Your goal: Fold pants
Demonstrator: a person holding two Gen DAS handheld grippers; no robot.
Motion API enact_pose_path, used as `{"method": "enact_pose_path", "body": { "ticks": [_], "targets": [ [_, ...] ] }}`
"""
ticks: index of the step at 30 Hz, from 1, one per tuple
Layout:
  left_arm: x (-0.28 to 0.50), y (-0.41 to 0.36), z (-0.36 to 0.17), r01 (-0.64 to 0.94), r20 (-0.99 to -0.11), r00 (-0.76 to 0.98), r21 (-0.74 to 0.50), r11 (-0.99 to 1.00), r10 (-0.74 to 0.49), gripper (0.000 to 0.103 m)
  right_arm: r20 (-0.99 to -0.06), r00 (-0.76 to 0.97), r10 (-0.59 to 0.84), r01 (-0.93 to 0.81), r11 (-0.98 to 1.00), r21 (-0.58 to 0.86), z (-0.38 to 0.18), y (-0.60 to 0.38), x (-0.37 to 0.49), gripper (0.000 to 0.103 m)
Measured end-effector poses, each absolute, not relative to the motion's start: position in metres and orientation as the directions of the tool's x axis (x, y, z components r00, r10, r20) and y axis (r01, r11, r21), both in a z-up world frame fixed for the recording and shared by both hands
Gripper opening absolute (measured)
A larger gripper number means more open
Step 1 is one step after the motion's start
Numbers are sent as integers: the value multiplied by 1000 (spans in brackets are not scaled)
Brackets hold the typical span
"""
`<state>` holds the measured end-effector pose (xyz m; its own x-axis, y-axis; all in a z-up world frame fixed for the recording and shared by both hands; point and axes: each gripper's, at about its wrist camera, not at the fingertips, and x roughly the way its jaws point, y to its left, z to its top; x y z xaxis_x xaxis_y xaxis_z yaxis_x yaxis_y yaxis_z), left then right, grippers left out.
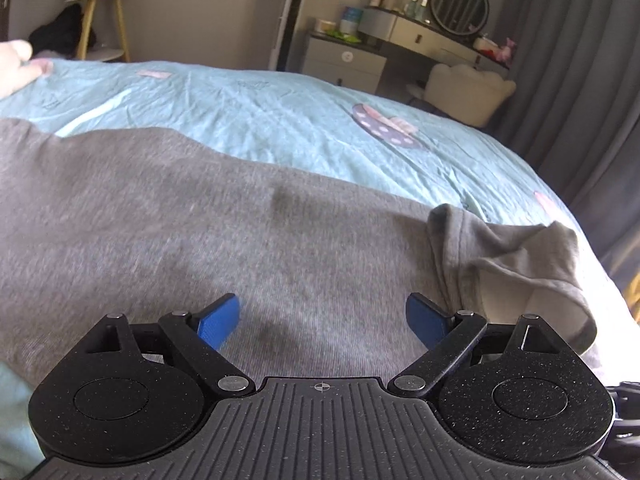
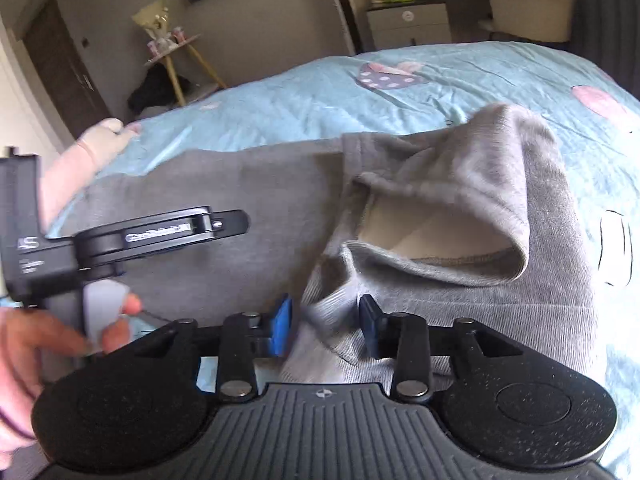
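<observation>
Grey pants (image 1: 200, 220) lie spread across a light blue bed sheet (image 1: 260, 108). Their right end is bunched, with an opening that shows a pale lining (image 1: 532, 300). My left gripper (image 1: 324, 320) hovers over the flat grey cloth, jaws wide open with nothing between them. In the right wrist view the same bunched end (image 2: 460, 208) rises ahead. My right gripper (image 2: 326, 326) is partly open, and a ridge of grey cloth (image 2: 328, 312) stands between its blue pads without being pinched. The left gripper (image 2: 236, 225) shows edge-on at the left, held by a hand (image 2: 36, 344).
A pale part of a person with a pink nail (image 1: 20, 64) rests on the sheet's far left corner. Beyond the bed stand a small round table (image 1: 100, 20), a dresser with a round mirror (image 1: 460, 4), a cream chair (image 1: 468, 88) and grey curtains (image 1: 580, 80).
</observation>
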<state>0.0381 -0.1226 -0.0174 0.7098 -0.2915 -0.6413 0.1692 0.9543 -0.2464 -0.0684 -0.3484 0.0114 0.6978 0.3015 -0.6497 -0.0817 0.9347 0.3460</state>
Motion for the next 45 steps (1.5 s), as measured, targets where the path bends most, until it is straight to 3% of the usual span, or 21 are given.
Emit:
{"method": "enact_pose_path", "body": {
  "ticks": [3,8,17,19,21,24,25,29,33,35,37,39,41,45],
  "targets": [
    [41,-119,-18,169,-642,700,-277,946,-313,94,-593,764,252,-1,921,390,25,-381,-81,49],
    [40,-121,-18,189,-648,687,-279,942,-330,94,-531,829,173,211,783,585,27,-447,-75,49],
    [39,-123,-22,115,-657,728,-167,979,-198,94,-672,724,157,405,692,598,2,-446,37,52],
    [39,-120,-21,98,-652,735,-171,980,-188,94,-569,784,249,267,692,670,10,-432,56,54],
    [39,-119,-22,96,-655,731,-180,979,-192,94,-434,847,308,142,654,743,22,-426,58,64],
    [36,-122,-21,125,-643,736,-178,976,-212,94,-293,892,345,47,572,819,31,-434,40,68],
    [35,-124,-20,142,-637,738,-179,973,-225,94,-306,895,326,63,585,808,33,-437,32,73],
    [32,-131,-19,218,-616,730,-201,955,-296,94,-390,901,190,159,691,705,33,-449,-21,74],
    [30,-133,-17,290,-599,685,-298,910,-414,94,-464,882,83,277,706,651,11,-456,-91,74],
    [29,-137,-16,329,-593,653,-338,882,-471,94,-509,859,63,324,703,633,-6,-456,-114,67],
    [29,-143,-16,357,-598,627,-349,866,-499,94,-557,830,27,366,726,582,-20,-451,-127,50],
    [31,-151,-17,368,-620,596,-354,860,-511,92,-572,820,30,390,701,597,-25,-453,-130,41],
    [36,-155,-20,356,-643,546,-402,843,-537,89,-542,840,25,379,688,618,-24,-456,-129,40],
    [53,-161,-27,290,-640,432,-569,770,-636,89,-569,820,52,396,666,632,-36,-459,-123,40]
  ]
}}
